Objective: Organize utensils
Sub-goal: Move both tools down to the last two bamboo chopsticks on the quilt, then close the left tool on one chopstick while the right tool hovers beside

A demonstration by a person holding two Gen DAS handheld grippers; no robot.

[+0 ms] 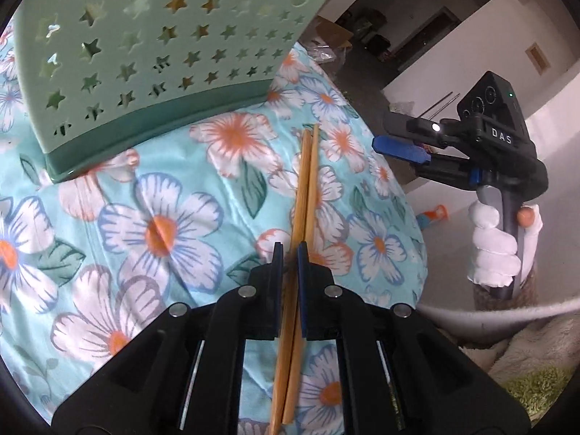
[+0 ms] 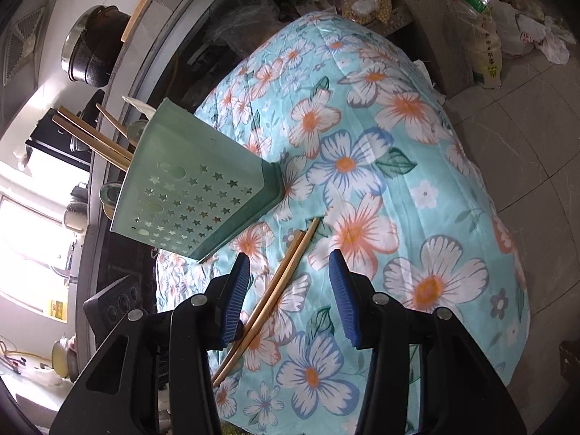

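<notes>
A pair of wooden chopsticks (image 1: 306,195) runs between the blue pads of my left gripper (image 1: 289,250), which is shut on them; their tips point away toward the base of the green holder. That holder (image 1: 152,54), pale green with star cut-outs, stands on the floral cloth just beyond and left of the tips. In the right wrist view the same chopsticks (image 2: 279,282) lie slantwise below my right gripper (image 2: 290,290), which is open with nothing gripped. The holder (image 2: 188,188) has several more chopsticks (image 2: 90,134) sticking out of its top. A gloved hand holds the right gripper (image 1: 384,134) off the table's right edge.
The table wears a turquoise flowered cloth (image 2: 417,217) that drops off at a rounded edge. Beyond it are a tiled floor (image 2: 525,145), plastic bags and a sack (image 2: 485,47), and a dark pot (image 2: 90,50) on a counter.
</notes>
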